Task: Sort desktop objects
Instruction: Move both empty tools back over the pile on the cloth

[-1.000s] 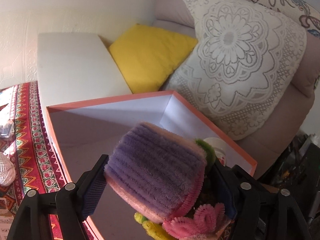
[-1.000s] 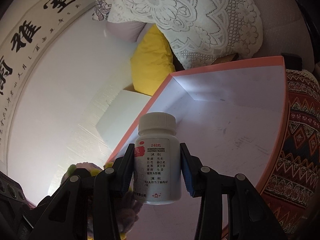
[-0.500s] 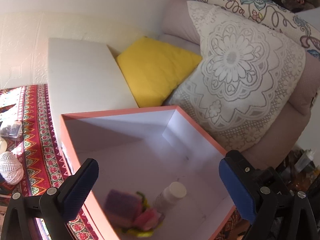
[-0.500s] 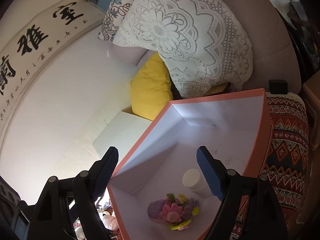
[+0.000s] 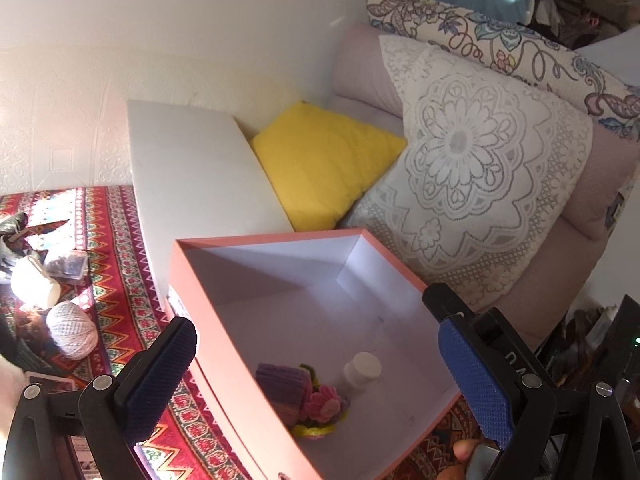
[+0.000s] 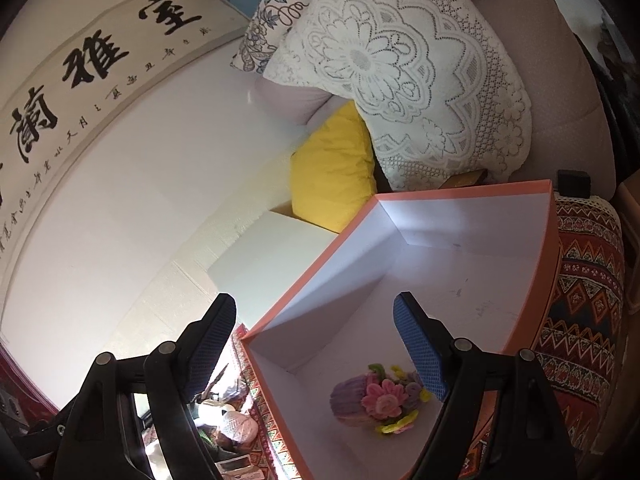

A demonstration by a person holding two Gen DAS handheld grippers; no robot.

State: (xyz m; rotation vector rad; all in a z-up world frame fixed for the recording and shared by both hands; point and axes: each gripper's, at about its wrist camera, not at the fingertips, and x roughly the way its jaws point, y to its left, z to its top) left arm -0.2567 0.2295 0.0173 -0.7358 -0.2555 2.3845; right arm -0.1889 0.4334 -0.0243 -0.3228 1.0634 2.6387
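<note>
Left wrist | both tongs (image 5: pixel 316 364) (image 6: pixel 320 344) spread, empty | above pink box (image 5: pixel 208 300) rim

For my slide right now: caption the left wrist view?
Open left tool above pink box holding flower pot and bottle.

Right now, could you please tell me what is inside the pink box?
Inside the pink box lie a pipe-cleaner flower basket and a white bottle. The near wall hides part of the floor.
</note>
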